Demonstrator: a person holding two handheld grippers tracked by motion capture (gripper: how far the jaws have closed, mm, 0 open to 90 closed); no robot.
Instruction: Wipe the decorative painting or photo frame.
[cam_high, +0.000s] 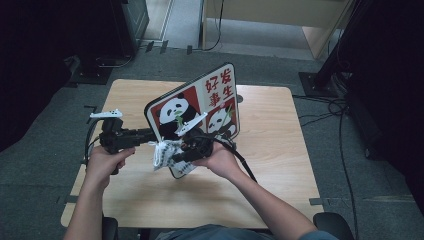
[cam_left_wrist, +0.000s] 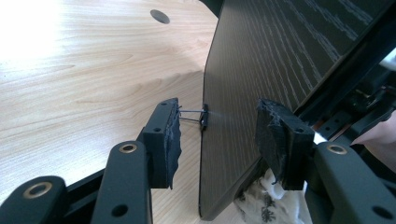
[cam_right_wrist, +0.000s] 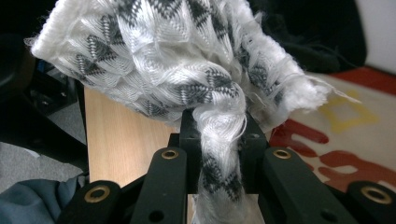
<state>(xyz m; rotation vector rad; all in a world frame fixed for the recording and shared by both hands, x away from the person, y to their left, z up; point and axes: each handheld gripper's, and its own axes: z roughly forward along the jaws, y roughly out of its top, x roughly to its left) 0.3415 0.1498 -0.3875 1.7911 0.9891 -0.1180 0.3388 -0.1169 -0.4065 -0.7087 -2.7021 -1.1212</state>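
black claw (cam_left_wrist: 219, 135) arms, brass-ringed screw holes, frayed dark pads (cam_left_wrist: 172, 135); black cable (cam_high: 240, 155).

The table (cam_high: 280, 150) was pale wood-grain laminate, smooth and faintly shiny. The board (cam_left_wrist: 261, 70) had a dark, matt, grained back and a printed front, with a small metal clip (cam_left_wrist: 203, 118) on its edge. The cloth (cam_right_wrist: 177, 60) was white woven fabric with grey zigzags, fraying, and the pads (cam_left_wrist: 171, 140) looked like rough black foam.

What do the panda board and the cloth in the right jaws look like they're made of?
Panda board: a thin, rigid panel, probably wood or laminate; its dark back shows a printed wood grain in the left gripper view, and its front carries a glossy print. Cloth: a soft woven textile, white with grey zigzags and frayed, fibrous edges, likely cotton or a similar fibre.
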